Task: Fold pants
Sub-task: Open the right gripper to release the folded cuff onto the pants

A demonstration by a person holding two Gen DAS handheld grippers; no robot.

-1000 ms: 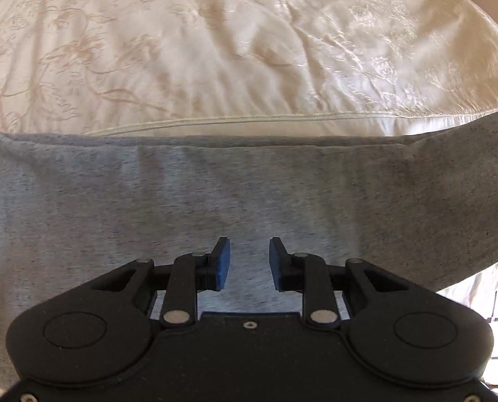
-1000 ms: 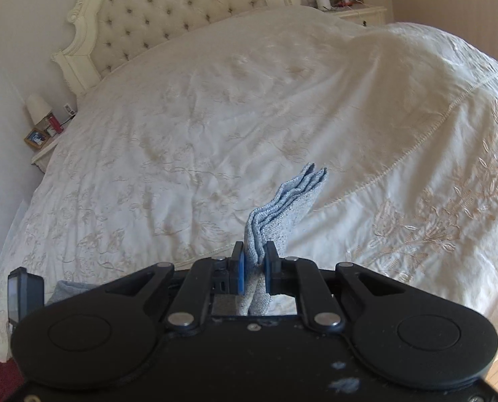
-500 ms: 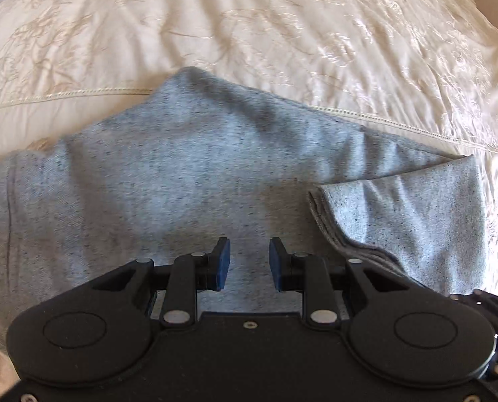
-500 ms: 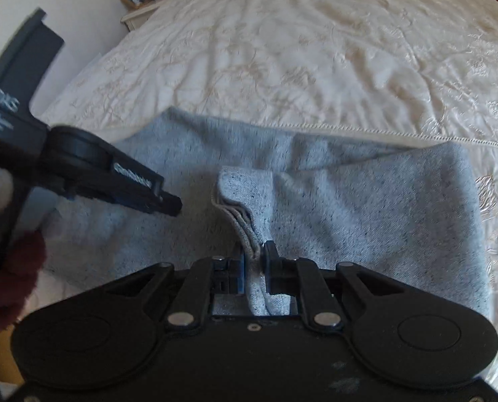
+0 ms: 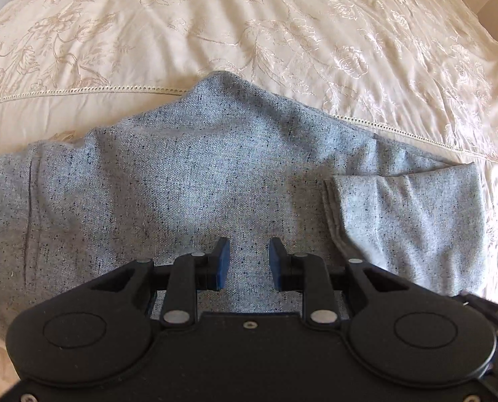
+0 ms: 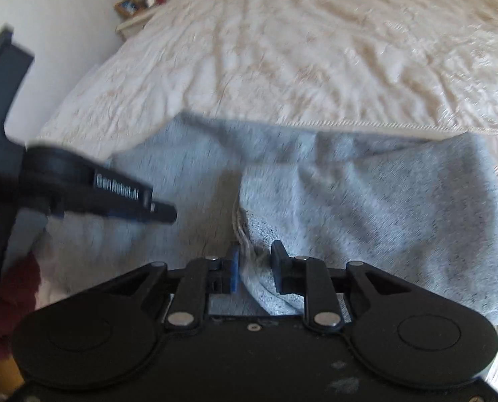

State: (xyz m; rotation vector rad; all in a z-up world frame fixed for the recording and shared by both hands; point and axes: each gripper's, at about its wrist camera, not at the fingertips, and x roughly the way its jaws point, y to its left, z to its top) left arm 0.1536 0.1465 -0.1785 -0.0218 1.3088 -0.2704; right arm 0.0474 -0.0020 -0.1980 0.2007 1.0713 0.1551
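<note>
Grey speckled pants (image 5: pixel 182 184) lie across the near part of the bed, with one leg end (image 5: pixel 409 214) doubled back on top at the right. My left gripper (image 5: pixel 249 251) hovers over the middle of the pants, open, with only flat cloth below it. It also shows in the right wrist view as the left gripper (image 6: pixel 168 214) coming in from the left. My right gripper (image 6: pixel 254 258) stands over the folded leg end (image 6: pixel 366 201). Its jaws are opening, and the layered hem lies loose between the pads.
A cream embroidered bedspread (image 5: pixel 282 33) covers the whole bed (image 6: pixel 315 50) beyond the pants. A bedside table with picture frames (image 6: pixel 141 3) stands by the white wall at the far left. A person's dark red sleeve (image 6: pixel 14 301) is at the left edge.
The right gripper brought the pinched leg end down onto the pants, and its jaws have now spread off it. The left gripper slid across the pants, then held still.
</note>
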